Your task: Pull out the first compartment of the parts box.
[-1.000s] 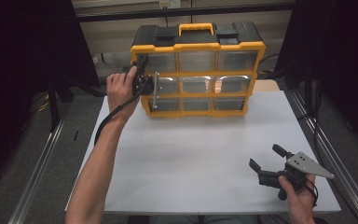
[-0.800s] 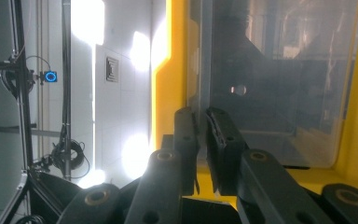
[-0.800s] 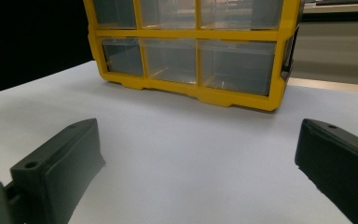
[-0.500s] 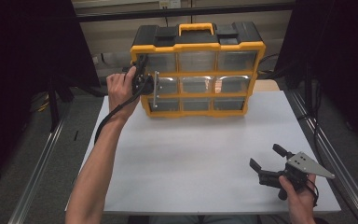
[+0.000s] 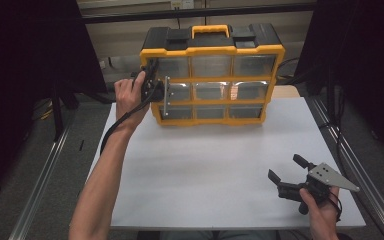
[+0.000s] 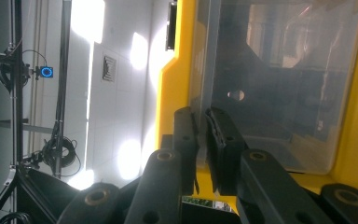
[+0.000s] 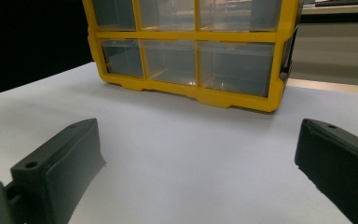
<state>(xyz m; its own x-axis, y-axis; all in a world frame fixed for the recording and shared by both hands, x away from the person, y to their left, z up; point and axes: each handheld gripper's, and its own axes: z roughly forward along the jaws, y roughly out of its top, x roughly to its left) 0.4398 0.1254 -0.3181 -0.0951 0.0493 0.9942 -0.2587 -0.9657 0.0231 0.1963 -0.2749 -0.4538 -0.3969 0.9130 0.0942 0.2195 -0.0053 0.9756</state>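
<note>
Left gripper [image 6: 200, 154] jaws pinch clear drawer front [image 6: 205, 70] of top-left compartment in organiser [image 5: 212, 75], drawer apparently not yet pulled; right gripper [image 5: 289, 172] idle, jaws spread

I'm working in what looks like a lab or test cell. My white table [image 5: 205, 170] sits in a metal rail frame [image 5: 42, 185] with black curtains [image 5: 25, 50] on both sides. Beyond it stand a tripod [image 6: 14, 116] with coiled cable and a blue-lit device [image 6: 47, 72].
</note>
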